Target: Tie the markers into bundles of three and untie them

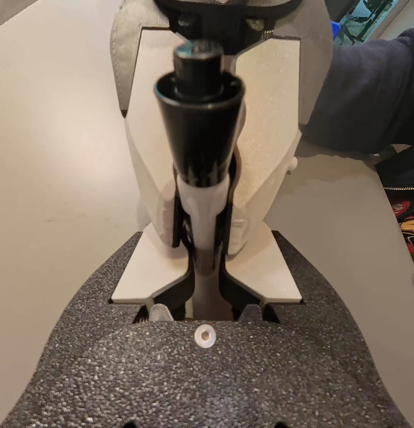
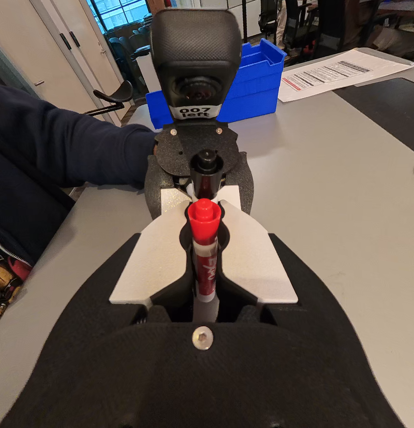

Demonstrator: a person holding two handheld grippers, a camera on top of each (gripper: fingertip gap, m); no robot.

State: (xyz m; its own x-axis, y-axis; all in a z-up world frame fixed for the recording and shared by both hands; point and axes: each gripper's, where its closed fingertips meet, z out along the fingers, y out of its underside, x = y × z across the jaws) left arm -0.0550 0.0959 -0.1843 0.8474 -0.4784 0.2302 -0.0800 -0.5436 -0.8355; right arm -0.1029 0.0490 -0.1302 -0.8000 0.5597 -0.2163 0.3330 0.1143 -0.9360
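My right gripper (image 2: 203,222) is shut on a red marker (image 2: 204,266), red cap pointing forward. My left gripper (image 2: 202,195) faces it nose to nose and is shut on a black-capped marker (image 2: 204,176) that points back toward the right gripper. In the left wrist view my left gripper (image 1: 202,222) holds the black-capped marker (image 1: 199,134) by its white barrel. The cap reaches between the right gripper's white fingers (image 1: 266,104). The red marker is hidden behind it there. Both markers are held above the grey table (image 2: 317,185).
A blue bin (image 2: 254,88) stands at the table's far edge behind the left gripper. A printed sheet (image 2: 340,71) and a dark mat (image 2: 386,104) lie at the far right. The person's dark sleeve (image 2: 62,139) comes in from the left; it also shows in the left wrist view (image 1: 363,92). Tip to tip, the grippers are about 8 cm apart.
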